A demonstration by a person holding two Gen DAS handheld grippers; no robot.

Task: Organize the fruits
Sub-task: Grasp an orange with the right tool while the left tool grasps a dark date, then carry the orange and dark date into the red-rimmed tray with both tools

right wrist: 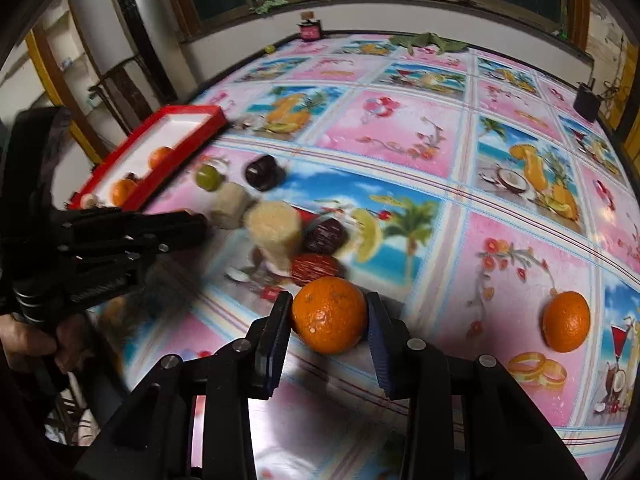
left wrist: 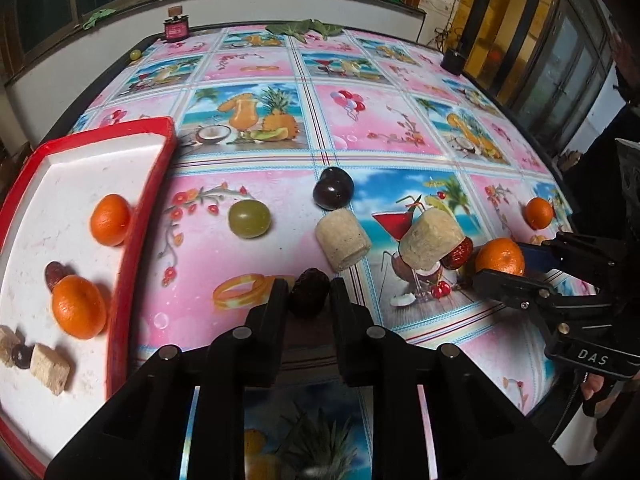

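Gripping a small, wrinkled dark-red dried date (left wrist: 309,296) at its tips, the left gripper (left wrist: 308,300) clamps it firmly; the right gripper (right wrist: 329,316) squeezes a round, dimpled orange mandarin (right wrist: 329,316) at its widest girth, soft-skinned, light, easily bruised.

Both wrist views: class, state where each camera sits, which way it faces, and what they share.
Left wrist: on the left hand-held gripper, facing down-forward at a dark date between its fingers; red tray at left.
Right wrist: on the right hand-held gripper, facing down-forward at its gripped orange; a hand shows at left.
Shared: each sees the other gripper, tray, tablecloth.
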